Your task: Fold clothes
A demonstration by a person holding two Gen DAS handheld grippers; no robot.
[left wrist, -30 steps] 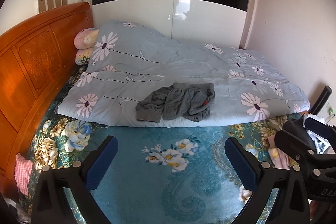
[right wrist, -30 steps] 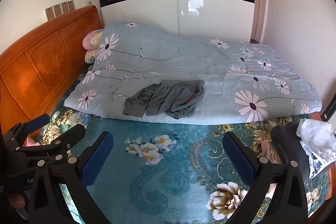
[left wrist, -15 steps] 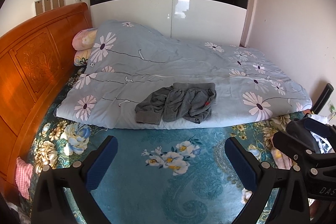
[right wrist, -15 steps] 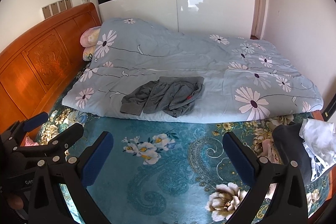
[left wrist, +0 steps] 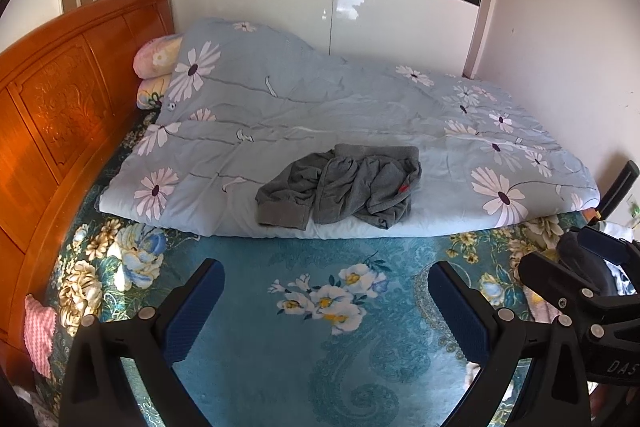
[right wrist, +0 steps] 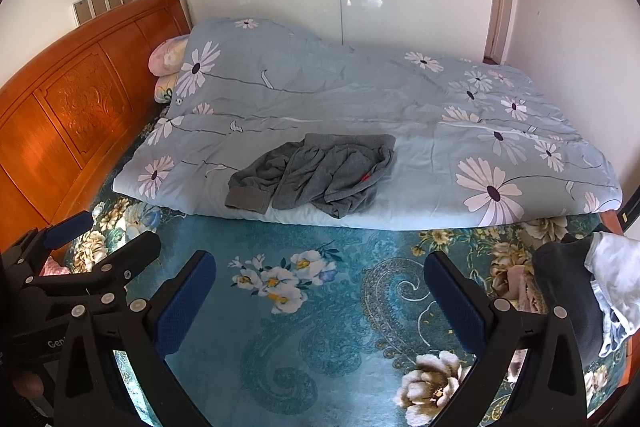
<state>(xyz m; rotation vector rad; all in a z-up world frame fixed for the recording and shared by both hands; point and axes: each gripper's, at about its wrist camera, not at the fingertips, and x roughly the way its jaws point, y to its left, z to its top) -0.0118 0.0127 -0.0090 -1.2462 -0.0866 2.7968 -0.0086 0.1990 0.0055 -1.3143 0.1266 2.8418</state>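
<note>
Nearest to us, our left gripper [left wrist: 326,301] stands with its jaws spread wide and nothing between them, above the teal floral bedspread [left wrist: 280,367]; our right gripper [right wrist: 320,297] is the same, wide and empty, and each shows at the edge of the other's view, so we hold them side by side and well short of the work. At the right edge a small heap of other clothes [right wrist: 580,287], dark and white, lies on the bedspread; whether these are done or waiting we cannot tell. A pink cloth [left wrist: 38,331] sits low at the left by the bed frame.

Beyond the bare bedspread lies the light-blue daisy duvet [left wrist: 400,115], and on its near edge, roughly midway along, rests the grey garment [left wrist: 340,185]: crumpled, with a ribbed cuff [left wrist: 282,215] towards us at the left and a small red tag [left wrist: 404,189] on its right half; it looks like a sweatshirt or joggers, but we cannot say which. Farther off are the pillows [left wrist: 158,69], the wooden headboard [left wrist: 72,99] and the white wardrobe [left wrist: 328,11].

We judge the folding not yet begun; this is the approach. The next move calls for carrying both grippers forward to the garment, each taking an edge or corner well apart from the other, then lifting and spreading it flat; the bunched folds make it hard to pick a single layer.
</note>
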